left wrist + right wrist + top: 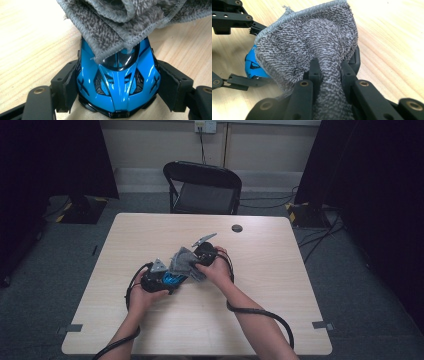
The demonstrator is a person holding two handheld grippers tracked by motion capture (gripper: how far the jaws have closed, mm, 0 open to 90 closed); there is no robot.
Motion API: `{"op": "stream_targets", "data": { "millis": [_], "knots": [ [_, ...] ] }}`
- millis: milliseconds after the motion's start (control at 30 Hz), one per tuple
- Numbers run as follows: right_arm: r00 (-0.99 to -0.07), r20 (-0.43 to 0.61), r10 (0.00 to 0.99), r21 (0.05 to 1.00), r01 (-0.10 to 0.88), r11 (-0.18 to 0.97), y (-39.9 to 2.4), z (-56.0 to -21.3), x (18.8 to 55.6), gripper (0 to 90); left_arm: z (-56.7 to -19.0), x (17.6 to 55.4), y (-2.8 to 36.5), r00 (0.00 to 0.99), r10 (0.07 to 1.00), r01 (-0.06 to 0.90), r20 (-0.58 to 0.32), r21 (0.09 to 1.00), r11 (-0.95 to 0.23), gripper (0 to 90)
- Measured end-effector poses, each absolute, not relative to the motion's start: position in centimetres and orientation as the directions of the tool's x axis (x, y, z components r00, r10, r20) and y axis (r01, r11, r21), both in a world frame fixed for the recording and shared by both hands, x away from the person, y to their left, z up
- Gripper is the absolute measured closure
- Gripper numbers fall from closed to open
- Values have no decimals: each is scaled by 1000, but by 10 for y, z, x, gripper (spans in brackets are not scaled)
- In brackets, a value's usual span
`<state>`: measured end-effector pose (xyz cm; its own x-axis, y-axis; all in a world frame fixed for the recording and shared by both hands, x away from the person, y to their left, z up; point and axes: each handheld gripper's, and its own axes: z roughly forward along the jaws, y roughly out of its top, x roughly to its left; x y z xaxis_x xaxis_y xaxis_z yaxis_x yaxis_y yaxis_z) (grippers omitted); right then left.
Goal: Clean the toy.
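A glossy blue toy car (117, 85) sits between the pads of my left gripper (117, 87), which press on both its sides. A grey woven cloth (130, 22) lies over the car's roof and far end. My right gripper (331, 70) is shut on a bunched fold of that grey cloth (312, 45), and the rest fans out over the blue car (253, 66). In the high view the left gripper (167, 281) and the right gripper (192, 262) meet at the table's middle, with the cloth (184, 262) draped between them above the car (173, 280).
The light wooden table (260, 270) has a small dark round disc (237, 228) near its far edge. A black folding chair (204, 190) stands behind the table. Cables trail from both grippers toward the near edge.
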<state>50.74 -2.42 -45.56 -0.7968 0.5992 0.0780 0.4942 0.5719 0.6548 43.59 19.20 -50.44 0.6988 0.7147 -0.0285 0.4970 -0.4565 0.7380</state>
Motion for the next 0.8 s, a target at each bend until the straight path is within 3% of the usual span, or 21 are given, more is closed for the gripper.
{"op": "stream_targets", "data": {
  "millis": [800],
  "knots": [
    [-771,63,634,656,511,556,-30,-454,518,768,-504,436,192,699,715,497,-28,738,-456,254]
  ]
}}
